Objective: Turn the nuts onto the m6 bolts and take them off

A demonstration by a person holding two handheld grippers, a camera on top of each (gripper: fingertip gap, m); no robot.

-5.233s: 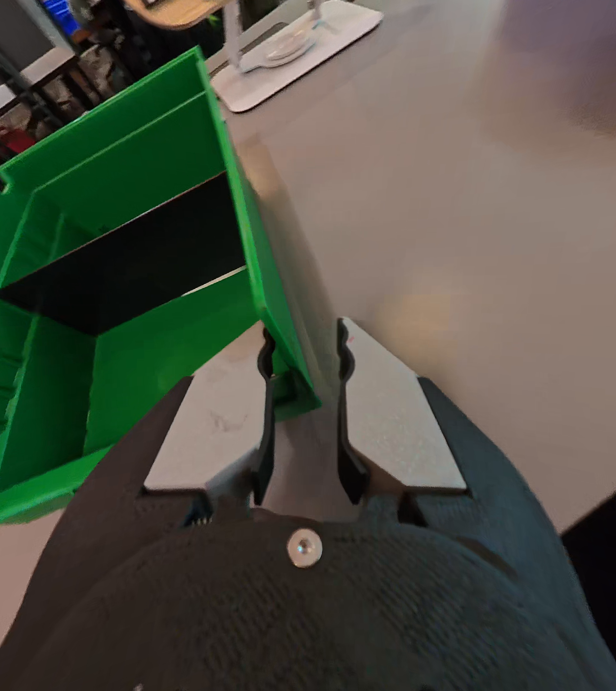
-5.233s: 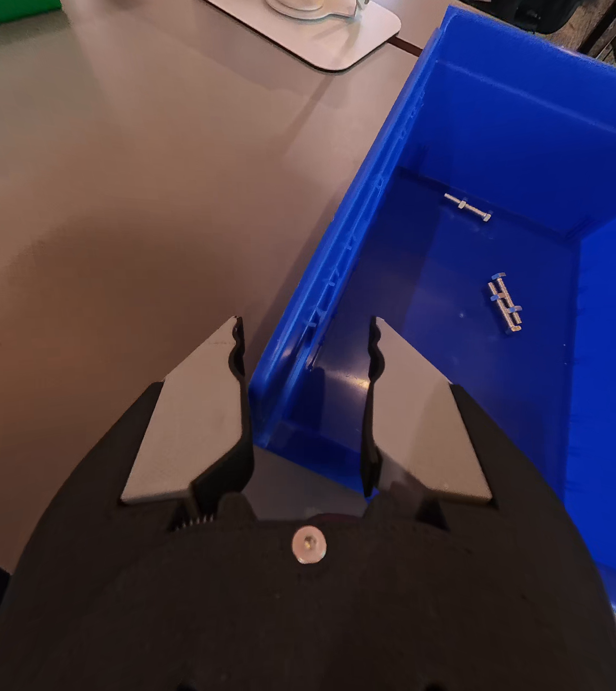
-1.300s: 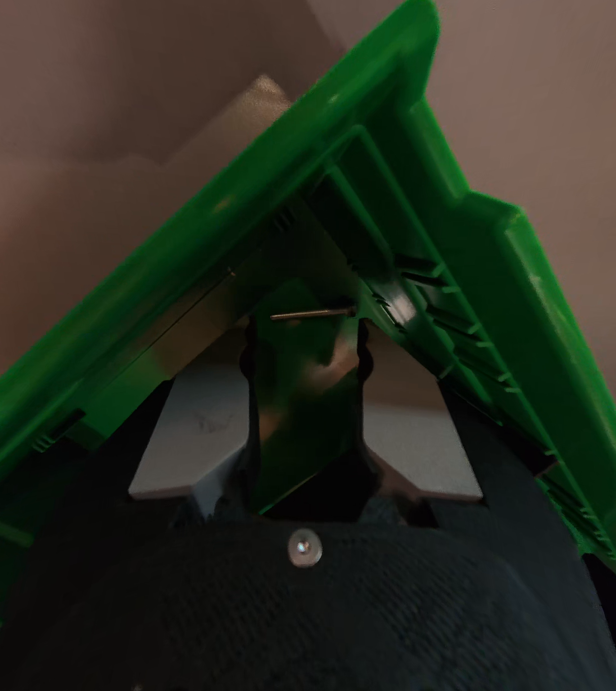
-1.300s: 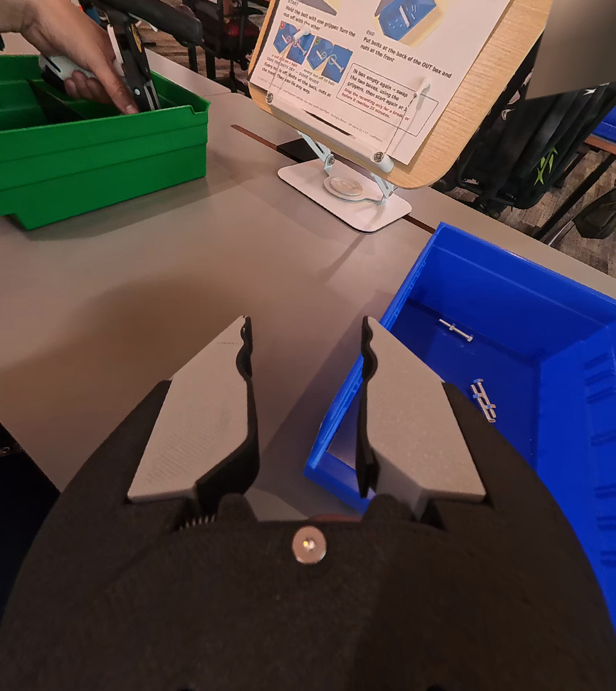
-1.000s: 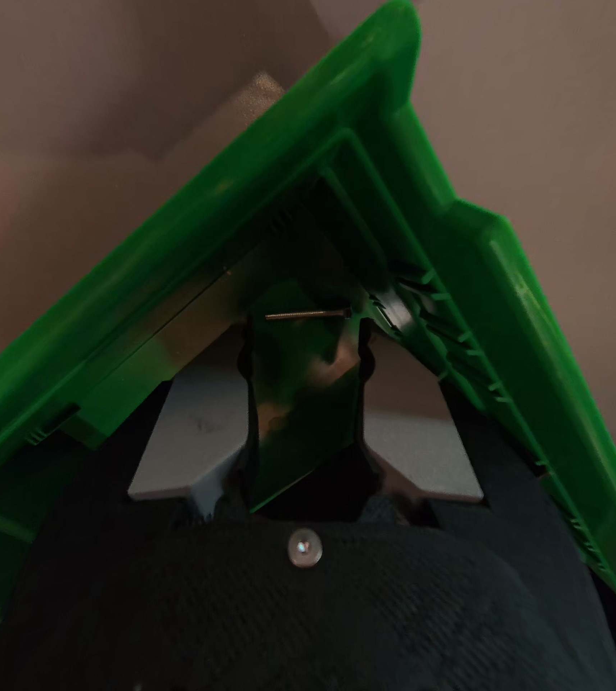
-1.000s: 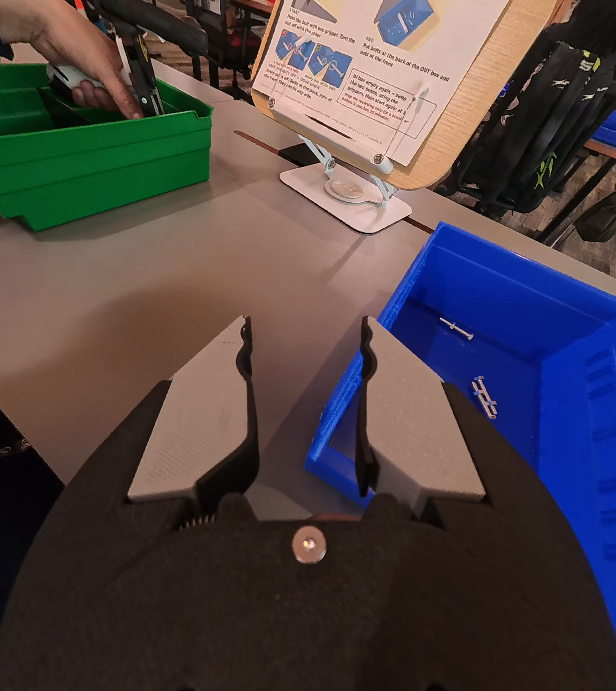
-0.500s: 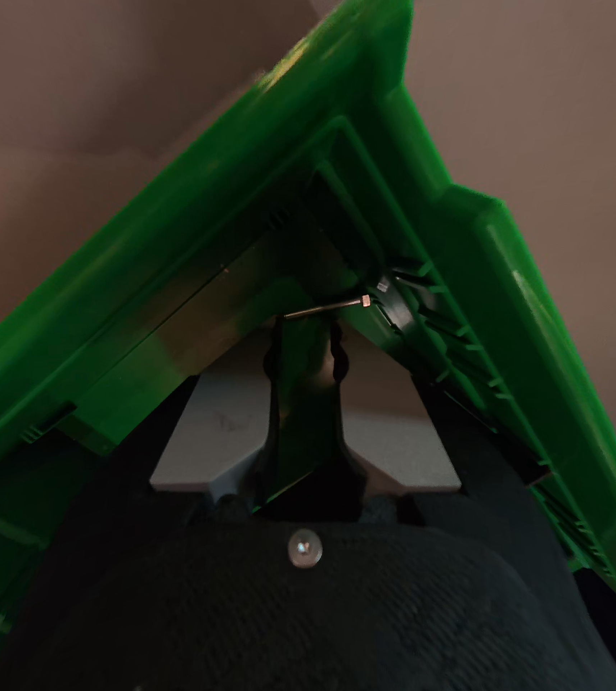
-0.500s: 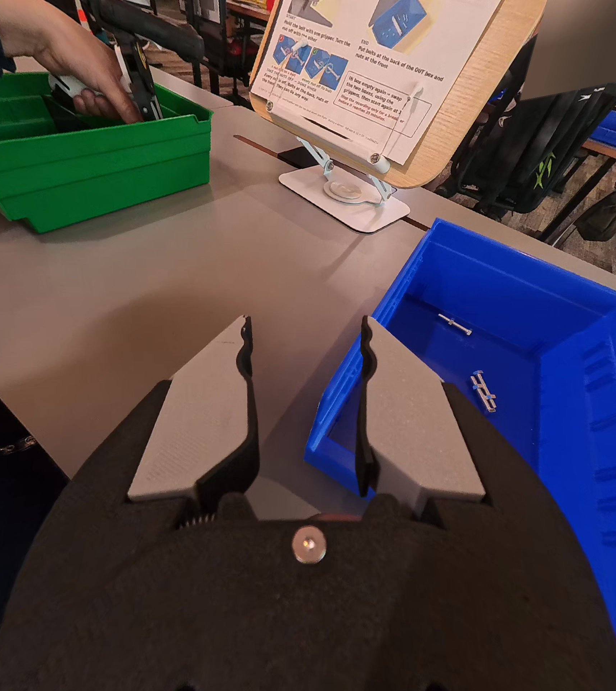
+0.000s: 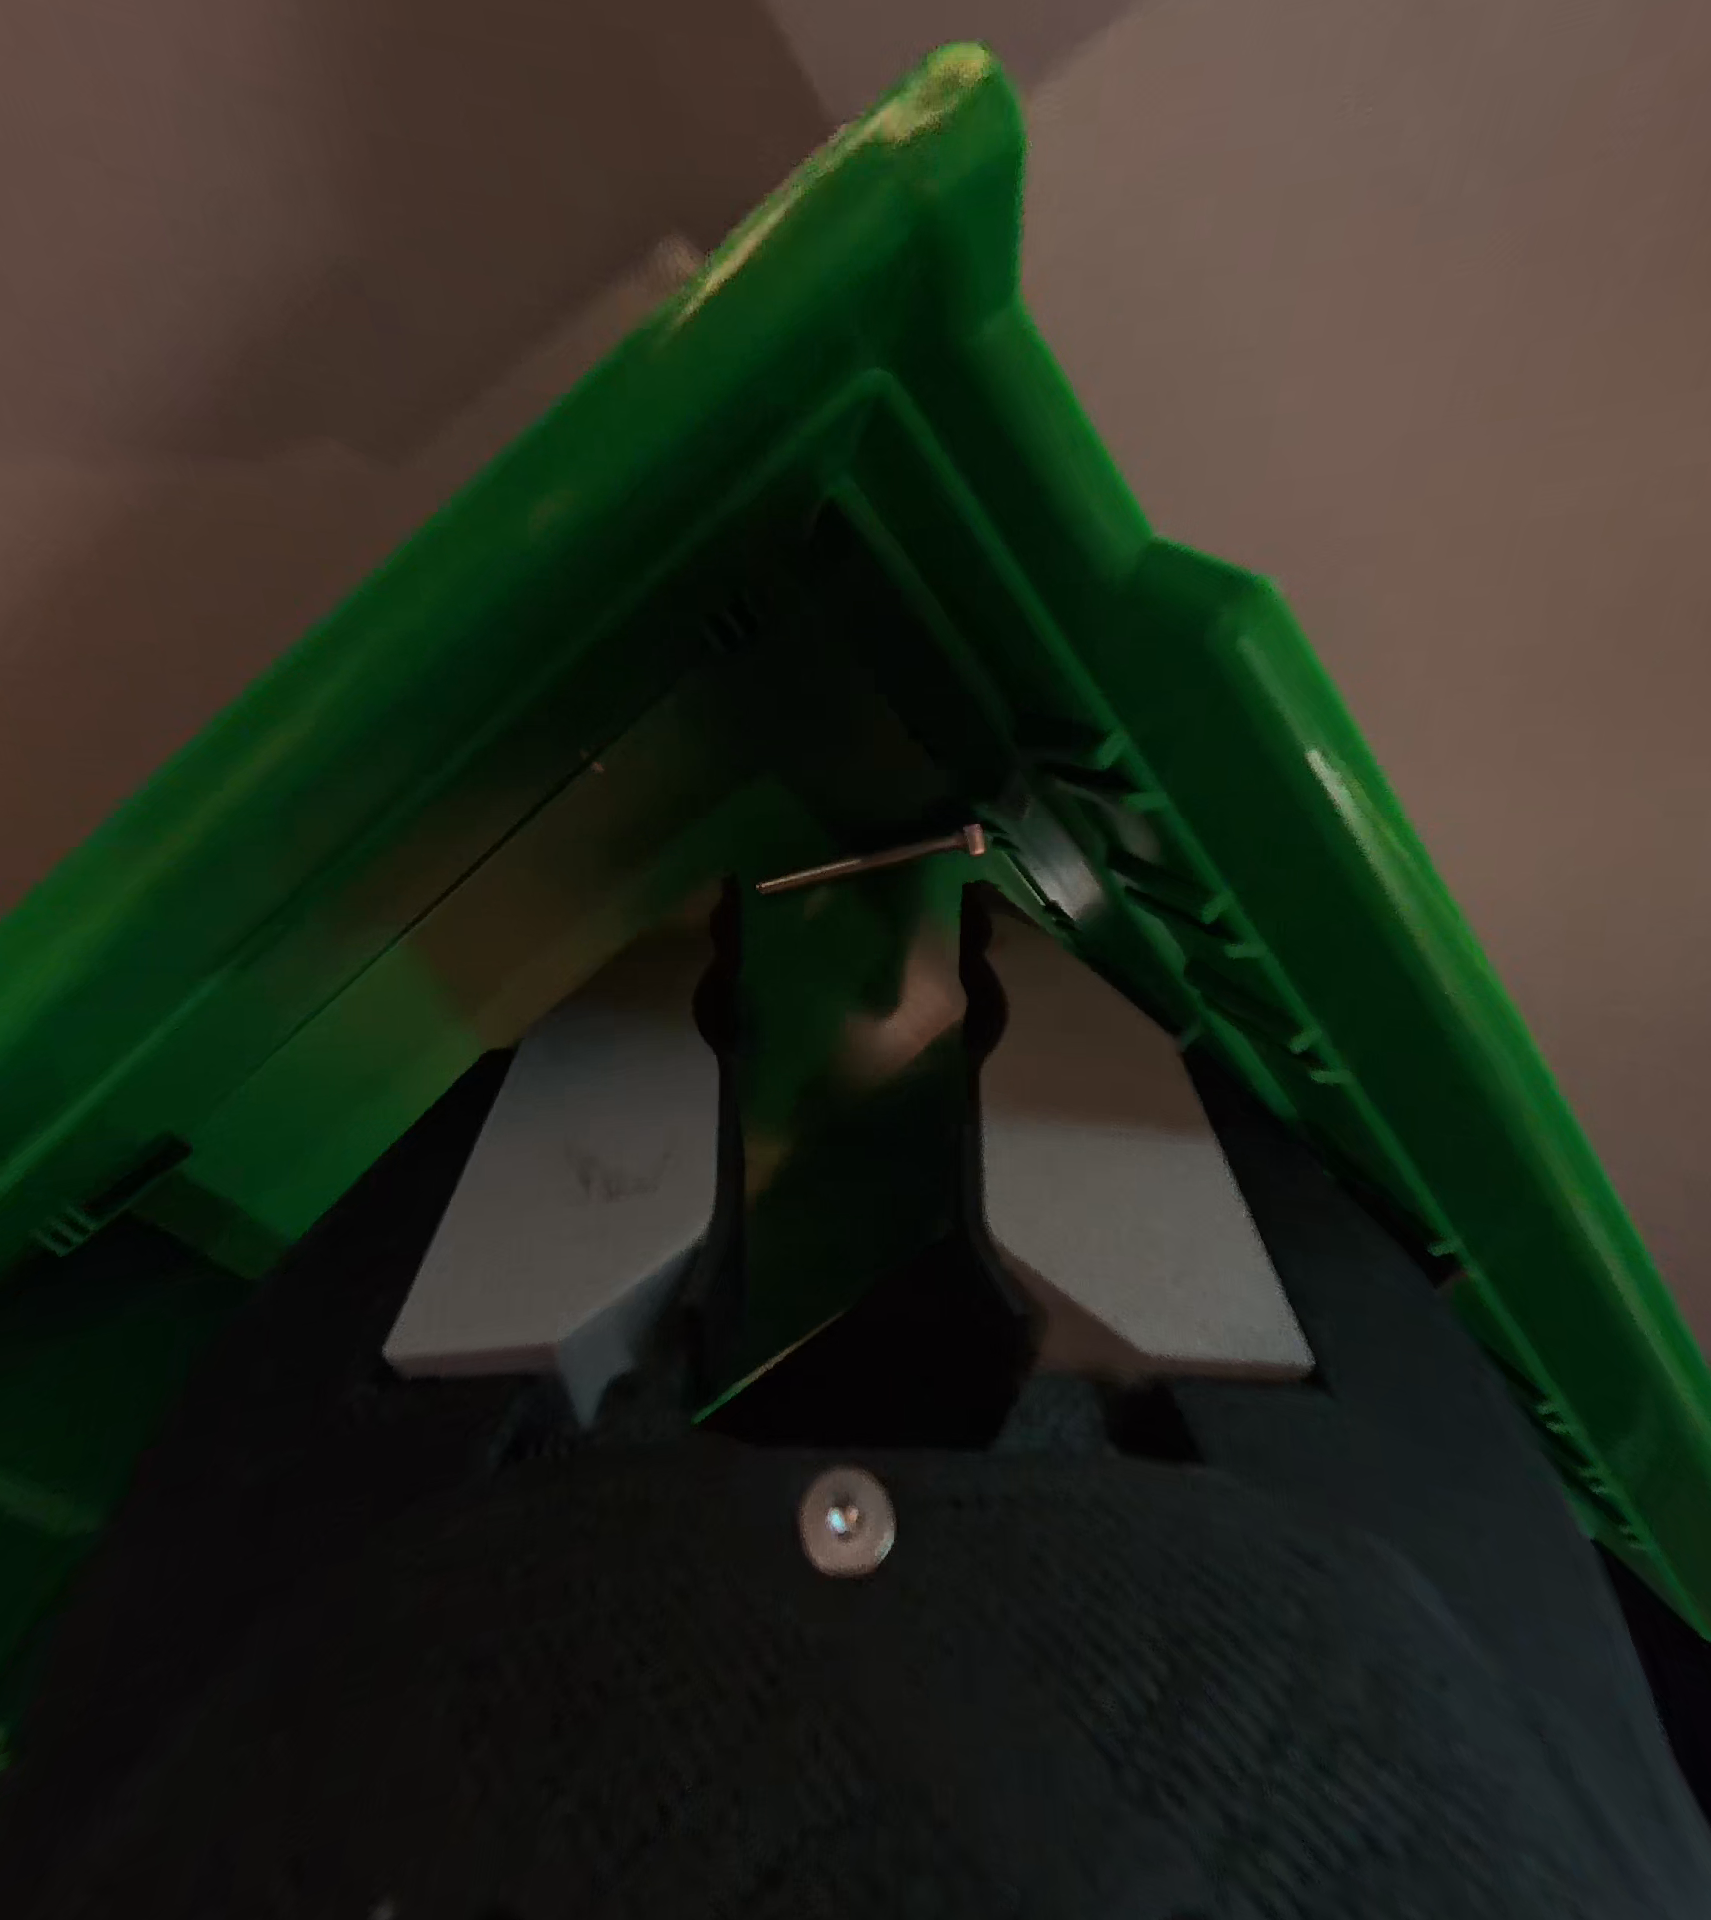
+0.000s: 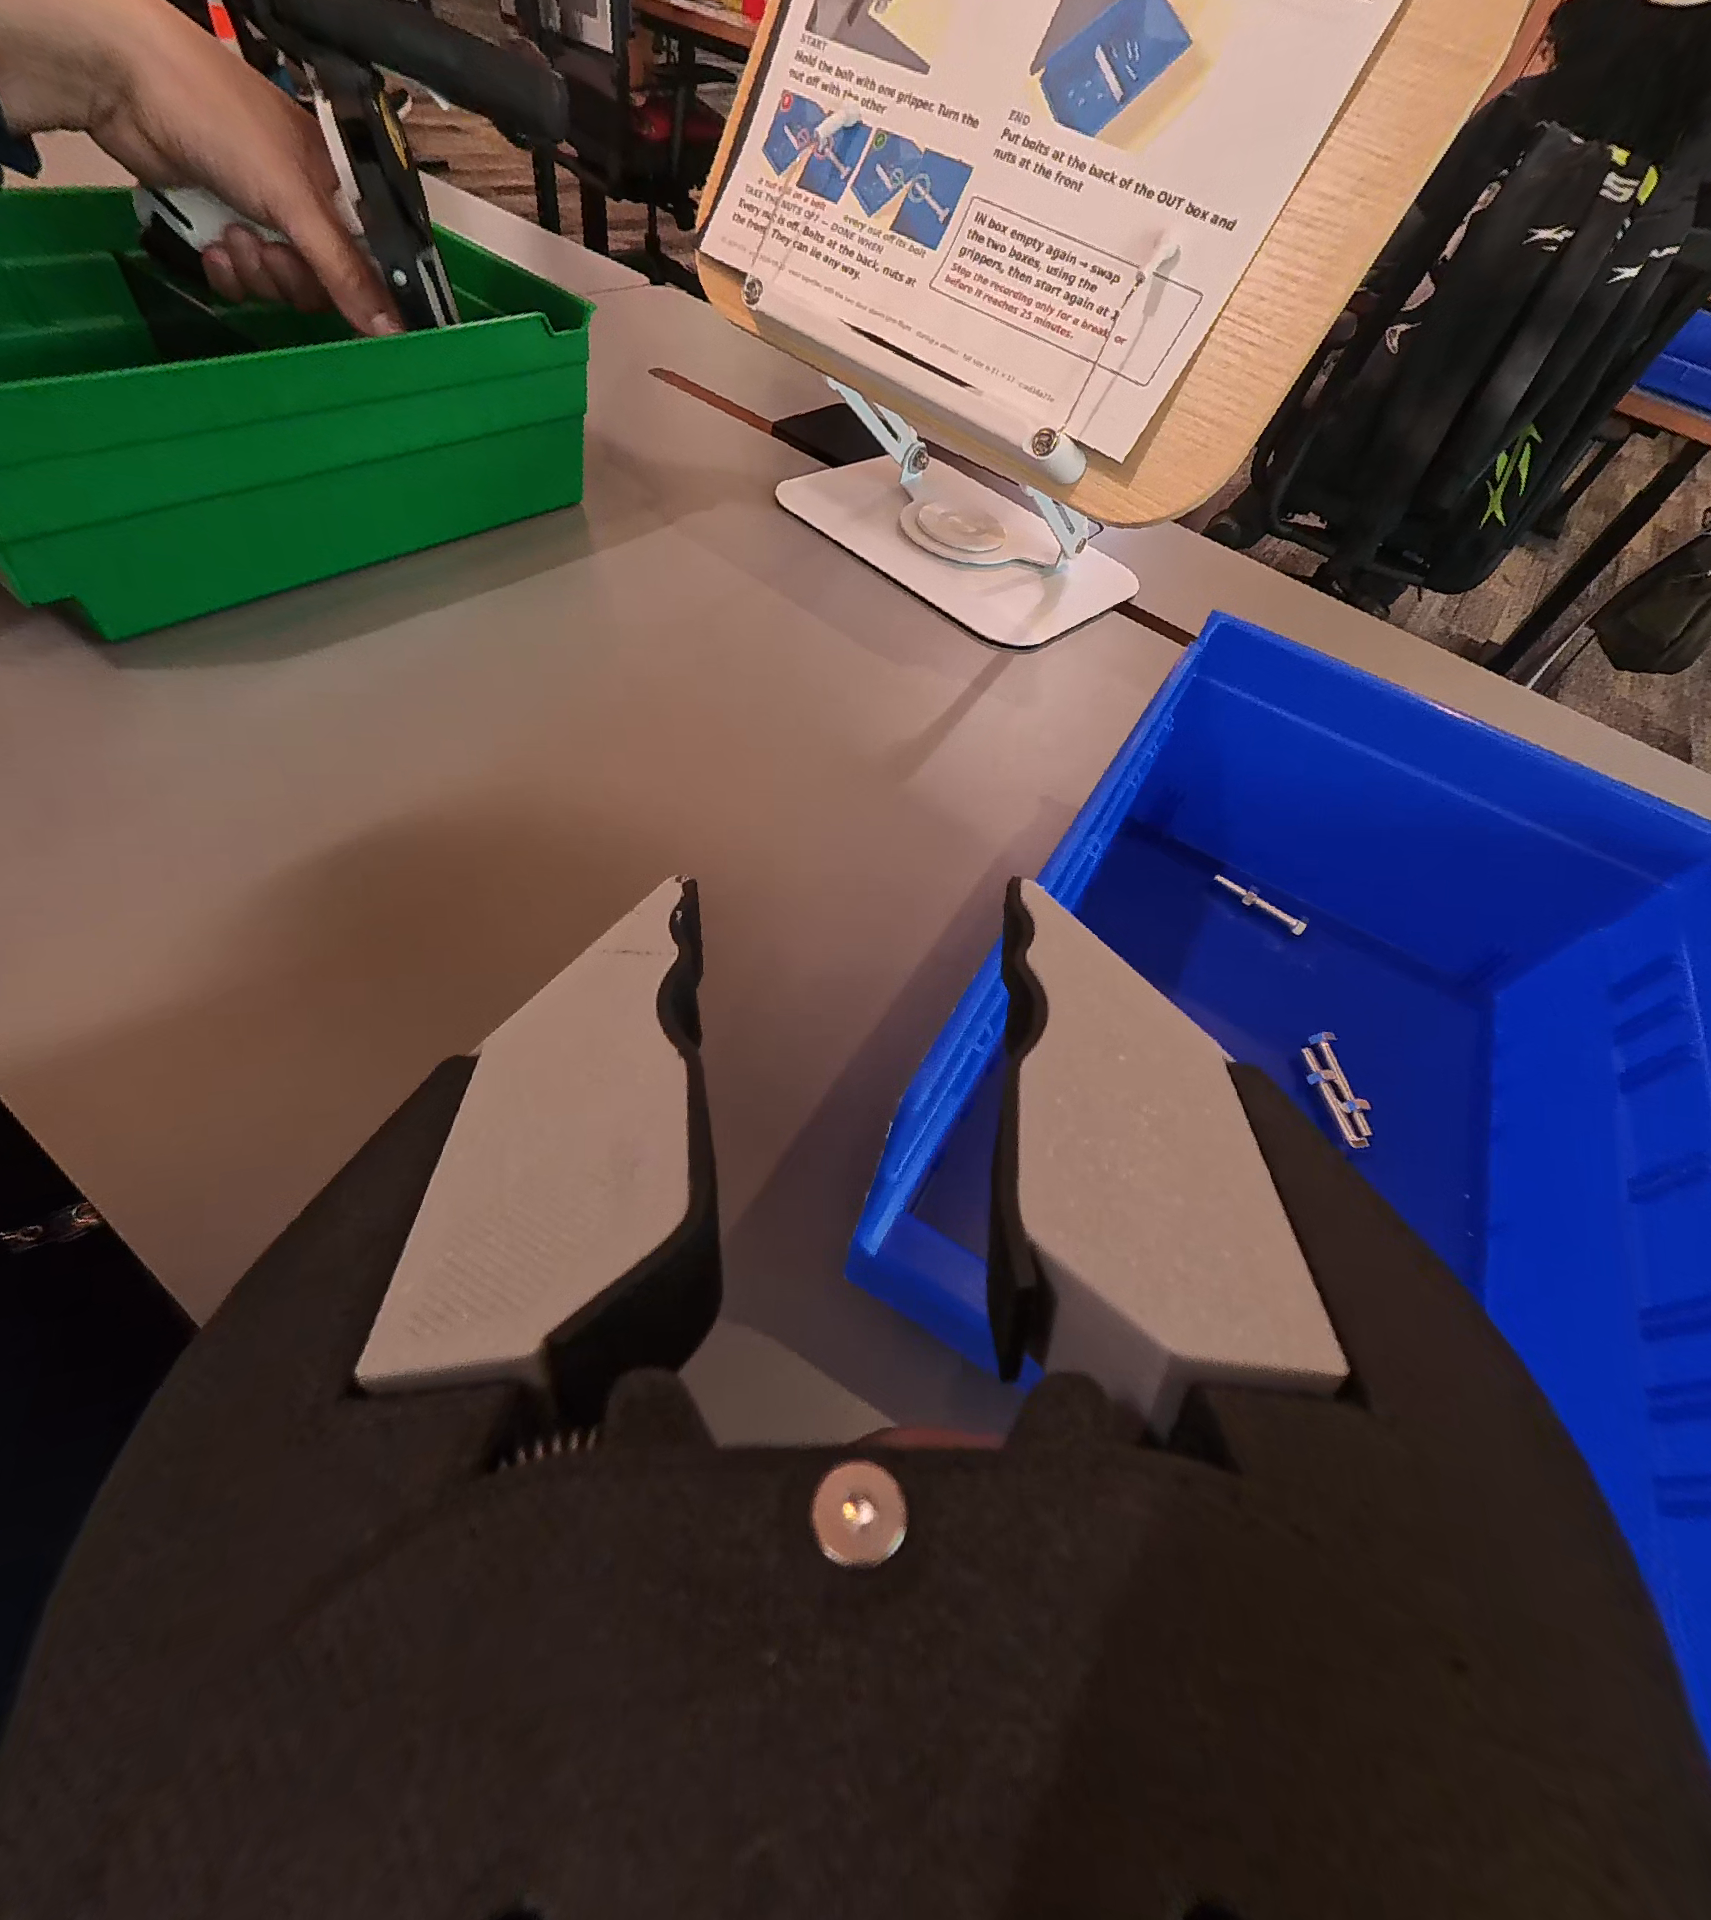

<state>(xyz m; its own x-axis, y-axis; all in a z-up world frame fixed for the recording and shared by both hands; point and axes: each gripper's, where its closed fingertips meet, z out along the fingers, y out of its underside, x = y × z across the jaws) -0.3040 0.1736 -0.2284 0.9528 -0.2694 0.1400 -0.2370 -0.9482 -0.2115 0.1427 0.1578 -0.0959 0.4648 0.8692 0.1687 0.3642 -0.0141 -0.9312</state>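
Inside the green plastic bin [image 9: 539, 727], close to one of its inner corners, a thin silver metal bolt [image 9: 866, 860] is seen lying just beyond the tips of the left gripper [image 9: 846, 904]. Its long axis runs crosswise to the fingers [image 9: 581, 1174], slightly tilted, with the small head at the end nearest the bin's corner wall and the bare tip pointing away from that wall. The left gripper's fingers are spread apart with nothing held, and the bolt sits at the mouth of the gap between them, not yet gripped as far as can be judged. The bolt looks slender, dull and dimly lit; whether a nut is on it cannot be told. Well away from the green bin, across the grey worktop [image 10: 415, 790], the right gripper [image 10: 851, 904] hovers with fingers parted and empty, beside a blue plastic bin [image 10: 1609, 1195] where more bolts [image 10: 1334, 1091] lie. The left gripper is clearly the nearer one.
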